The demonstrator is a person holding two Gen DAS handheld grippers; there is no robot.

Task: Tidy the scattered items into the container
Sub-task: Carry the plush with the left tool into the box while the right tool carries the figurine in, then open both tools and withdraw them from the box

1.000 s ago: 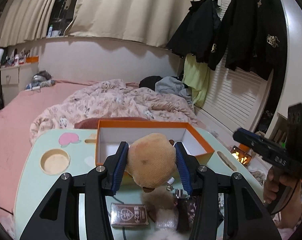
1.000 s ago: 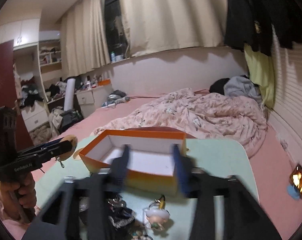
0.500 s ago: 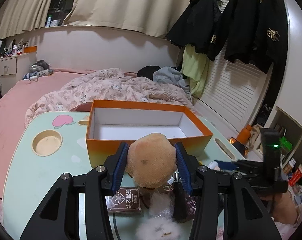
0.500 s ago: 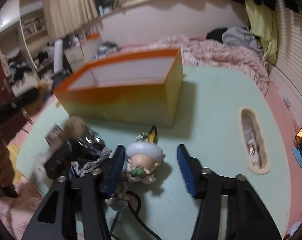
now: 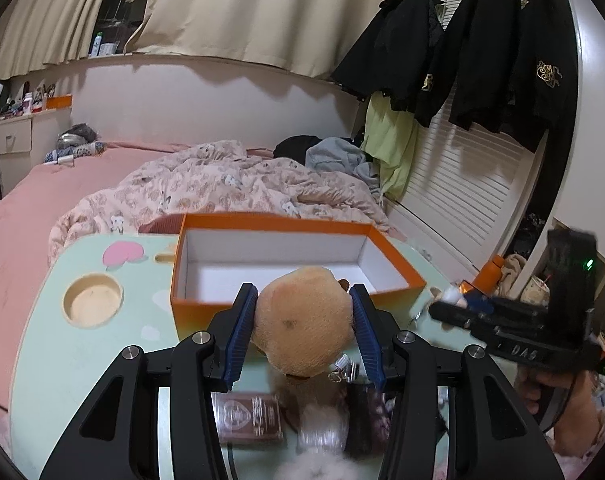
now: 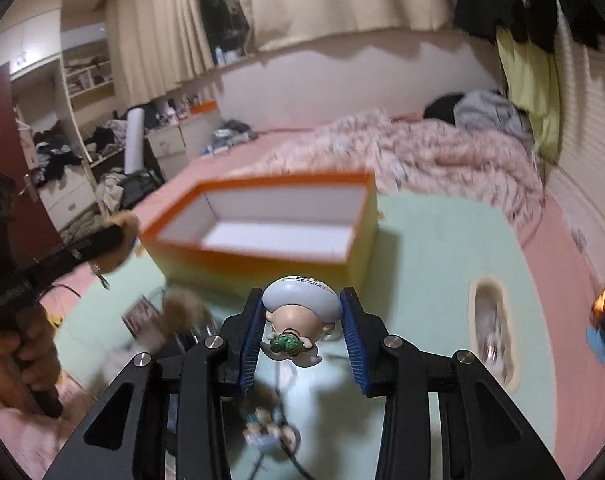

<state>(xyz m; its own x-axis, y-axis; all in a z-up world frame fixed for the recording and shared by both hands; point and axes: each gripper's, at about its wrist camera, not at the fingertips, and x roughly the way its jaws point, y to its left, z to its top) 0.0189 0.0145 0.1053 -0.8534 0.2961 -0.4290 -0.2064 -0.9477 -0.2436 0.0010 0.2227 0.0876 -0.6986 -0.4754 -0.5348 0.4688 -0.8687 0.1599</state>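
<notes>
The right gripper, jaws closing, now grips the doll near the box; the left gripper stays clamped on the plush toy, so both items are ready for loading

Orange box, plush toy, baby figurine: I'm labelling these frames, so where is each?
Orange box point(image 5: 206, 312), left wrist view, front wall.
Plush toy point(image 5: 302, 328), left wrist view, middle of its round body.
Baby figurine point(image 6: 300, 300), right wrist view, top of its pale cap.
</notes>
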